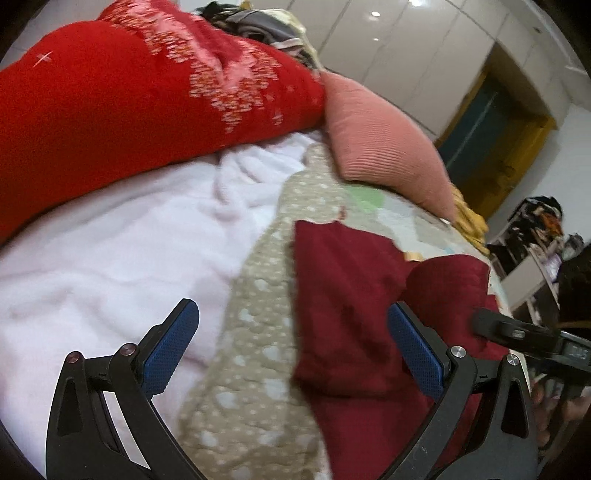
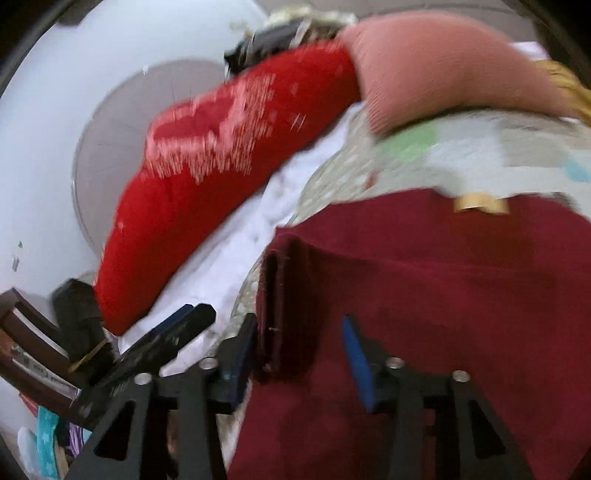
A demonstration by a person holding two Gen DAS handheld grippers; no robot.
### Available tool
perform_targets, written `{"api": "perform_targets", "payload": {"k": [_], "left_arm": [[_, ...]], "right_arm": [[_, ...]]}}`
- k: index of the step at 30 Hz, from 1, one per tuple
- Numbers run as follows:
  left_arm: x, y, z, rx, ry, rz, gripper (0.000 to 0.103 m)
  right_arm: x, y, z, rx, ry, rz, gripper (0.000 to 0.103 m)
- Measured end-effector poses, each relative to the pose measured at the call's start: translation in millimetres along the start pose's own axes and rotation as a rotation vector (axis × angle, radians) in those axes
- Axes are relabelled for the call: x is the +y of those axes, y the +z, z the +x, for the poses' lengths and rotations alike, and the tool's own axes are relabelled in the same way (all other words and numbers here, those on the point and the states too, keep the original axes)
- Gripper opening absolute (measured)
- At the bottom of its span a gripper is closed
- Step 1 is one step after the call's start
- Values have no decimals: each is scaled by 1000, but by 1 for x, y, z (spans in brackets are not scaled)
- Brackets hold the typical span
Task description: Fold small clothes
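A dark red garment lies partly folded on the bed, with a doubled edge standing up along its left side. My left gripper hovers open over the garment's left part and the beige dotted bedspread, with nothing between its blue pads. My right gripper is open low over the same garment. The doubled edge sits between its fingers, close to the left pad, and a gap remains before the right pad. Each gripper shows at the edge of the other's view.
A bright red patterned blanket and a pink ribbed cushion lie across the far side of the bed. A white fluffy blanket is on the left. A pile of clothes sits behind, and shelves stand beyond the bed's right edge.
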State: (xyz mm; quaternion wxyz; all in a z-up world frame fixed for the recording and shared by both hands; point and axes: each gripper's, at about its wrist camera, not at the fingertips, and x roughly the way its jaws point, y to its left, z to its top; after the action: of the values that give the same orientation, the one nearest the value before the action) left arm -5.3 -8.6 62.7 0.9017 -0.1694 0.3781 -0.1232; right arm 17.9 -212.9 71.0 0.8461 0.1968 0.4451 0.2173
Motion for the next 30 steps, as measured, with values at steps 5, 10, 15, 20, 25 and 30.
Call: {"api": "perform_targets", "payload": {"k": [5,10,15,20,25,30], "left_arm": [[-32,-7,6,5,-36,86,102],[-54,-15,14,37,-53,177,102],[-54,-15,25,56,-31,182,102],[-45,-15,39,88,-3,135,102],[-43,-20,56,127,54,140,102],[-44,-26,66,146,85,158,102]], "right_arm": [[-43,-27,-65,-109,-100,31,55],[-64,-19,-81,-127,-78,141,55],[-99,-24,-128,-248,-356,139,60],[-172,-16,-130,-219,-543,260,67],[-203,4,-94,-138,-401,305,37],[-203,13,-86,-107,-715,150,18]]}}
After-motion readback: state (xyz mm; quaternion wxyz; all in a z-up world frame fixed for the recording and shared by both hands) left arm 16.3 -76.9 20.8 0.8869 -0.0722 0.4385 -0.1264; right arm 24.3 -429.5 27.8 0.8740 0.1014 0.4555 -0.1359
